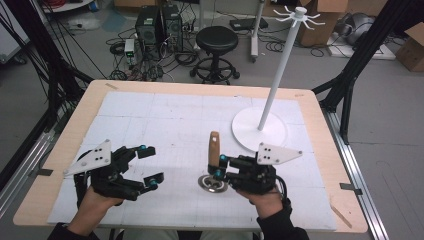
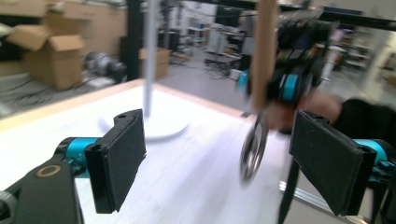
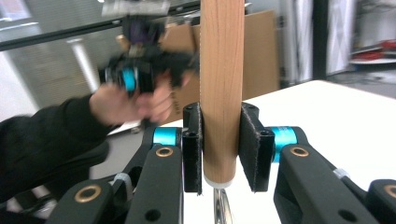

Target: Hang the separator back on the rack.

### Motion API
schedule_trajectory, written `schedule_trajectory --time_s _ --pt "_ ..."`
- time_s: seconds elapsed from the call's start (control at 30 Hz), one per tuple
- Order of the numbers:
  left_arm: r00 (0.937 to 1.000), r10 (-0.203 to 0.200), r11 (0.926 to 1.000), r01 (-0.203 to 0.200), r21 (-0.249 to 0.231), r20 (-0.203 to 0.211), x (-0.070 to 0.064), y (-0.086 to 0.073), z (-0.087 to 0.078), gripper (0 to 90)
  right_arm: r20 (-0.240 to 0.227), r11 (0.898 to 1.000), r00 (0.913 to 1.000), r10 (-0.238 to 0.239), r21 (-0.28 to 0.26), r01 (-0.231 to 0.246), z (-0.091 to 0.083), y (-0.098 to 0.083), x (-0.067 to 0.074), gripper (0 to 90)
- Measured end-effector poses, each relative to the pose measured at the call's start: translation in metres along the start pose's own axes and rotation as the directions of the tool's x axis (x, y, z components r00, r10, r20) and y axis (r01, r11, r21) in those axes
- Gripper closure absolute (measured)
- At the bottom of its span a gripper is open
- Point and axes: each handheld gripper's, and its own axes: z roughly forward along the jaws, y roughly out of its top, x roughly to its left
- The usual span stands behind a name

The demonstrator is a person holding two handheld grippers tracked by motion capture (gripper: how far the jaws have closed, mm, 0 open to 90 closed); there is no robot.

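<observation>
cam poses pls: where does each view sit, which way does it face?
High view: above the person's side, facing forward and down on the table; both hands show.
Left gripper view: rides the left gripper, facing the wooden-handled utensil.
Right gripper view: rides the right gripper, clamped on that handle.
Shared: the white stand.

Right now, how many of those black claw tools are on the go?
2. Left gripper hangs open over the table's left; right gripper clamps the wooden handle mid-table.

Even, bright light is given from above; the white worktop (image 1: 165,120) is lit with faint shadows. In the left gripper view, strong motion blur is seen around 1 o'clock. In the right gripper view, the far hand (image 3: 135,100) at 10 o'clock is smeared.
</observation>
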Motion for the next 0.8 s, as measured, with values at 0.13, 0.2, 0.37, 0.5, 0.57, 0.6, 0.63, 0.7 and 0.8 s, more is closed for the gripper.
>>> schedule_trajectory --time_s 0.13,0.2,0.37,0.5,0.57,0.6,0.63,0.7,0.8 --pt "0.9974 -0.018 0.9997 0.017 -0.016 -0.07 0.013 -0.018 -0.015 19.0 0.05 1.0 0.9987 0.004 -0.011 -0.004 -0.009 0.02 -0.019 72.1" --pt "0.9963 -0.02 0.9997 0.019 -0.014 -0.083 0.016 -0.021 -0.018 19.0 0.071 1.0 0.9974 0.01 -0.017 -0.008 -0.013 0.029 -0.03 72.1" --pt "0.9938 -0.007 1.0 0.007 0.0 -0.111 0.019 -0.026 -0.018 19.4 0.128 0.999 0.9915 0.025 -0.036 -0.021 -0.028 0.052 -0.058 72.1" --pt "0.9906 0.025 0.9993 -0.021 0.031 -0.134 0.019 -0.029 -0.017 19.3 0.163 0.997 0.9852 0.053 -0.058 -0.044 -0.041 0.075 -0.076 72.1" --pt "0.99 0.031 0.999 -0.026 0.038 -0.138 0.02 -0.03 -0.017 19.4 0.177 0.997 0.9831 0.049 -0.063 -0.038 -0.047 0.084 -0.082 72.1" --pt "0.9897 0.029 0.999 -0.024 0.038 -0.14 0.02 -0.03 -0.017 19.4 0.184 0.997 0.982 0.042 -0.068 -0.03 -0.05 0.09 -0.085 72.1" --pt "0.9897 0.027 0.9991 -0.022 0.035 -0.14 0.02 -0.03 -0.018 19.4 0.19 0.997 0.9809 0.04 -0.072 -0.027 -0.052 0.094 -0.086 72.1" --pt "0.9891 0.028 0.9991 -0.023 0.035 -0.144 0.02 -0.03 -0.019 19.5 0.2 0.996 0.9789 0.045 -0.082 -0.029 -0.057 0.105 -0.092 72.0" --pt "0.9887 0.031 0.9991 -0.026 0.033 -0.147 0.021 -0.03 -0.021 19.5 0.225 0.995 0.9733 0.045 -0.102 -0.022 -0.066 0.121 -0.102 72.1"
